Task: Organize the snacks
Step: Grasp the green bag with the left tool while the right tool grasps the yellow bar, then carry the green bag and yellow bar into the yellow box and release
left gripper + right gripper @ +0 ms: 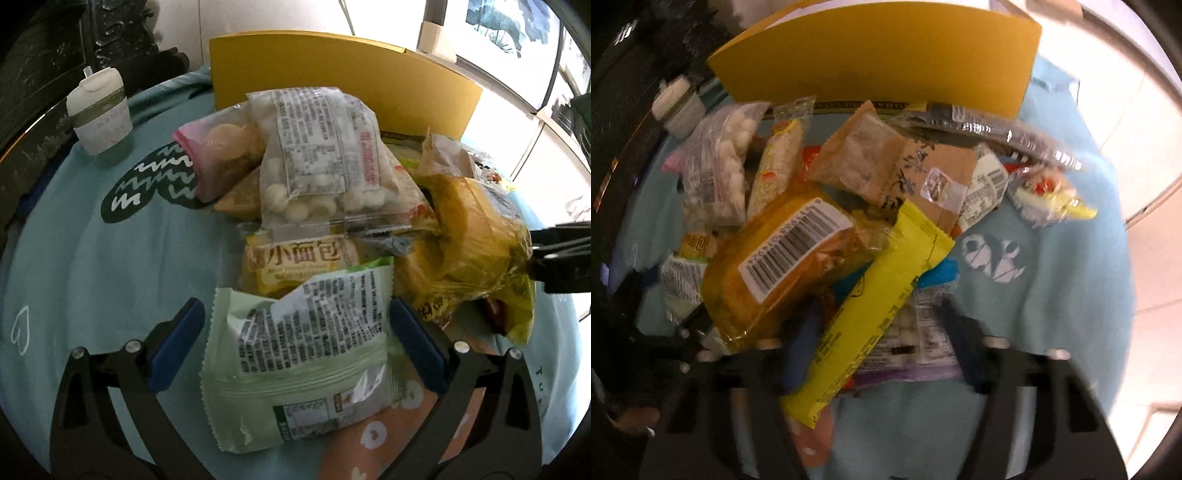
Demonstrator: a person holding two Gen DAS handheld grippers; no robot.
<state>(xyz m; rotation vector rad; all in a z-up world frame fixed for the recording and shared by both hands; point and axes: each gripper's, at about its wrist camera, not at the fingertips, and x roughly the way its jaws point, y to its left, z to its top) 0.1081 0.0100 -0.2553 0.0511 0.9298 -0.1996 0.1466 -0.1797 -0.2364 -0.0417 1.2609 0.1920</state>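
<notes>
A heap of snack packets lies on a light blue cloth (92, 258). In the left wrist view, my left gripper (295, 325) is open, its blue pads on either side of a pale green packet (303, 362) at the front of the heap. Behind it lie a yellow bread packet (295, 262), a clear bag of white balls (321, 162) and an orange-yellow bun packet (469, 254). In the right wrist view, my right gripper (879, 339) is open around a bright yellow bar packet (879, 295), beside the orange packet with a barcode (783, 258).
A yellow cardboard box (332, 74) stands open behind the heap, also in the right wrist view (886, 59). A white lidded cup (99, 110) stands at the far left. A brown paper packet (886, 162) and more wrappers lie near the box. The right gripper's fingers (561, 254) enter the left view.
</notes>
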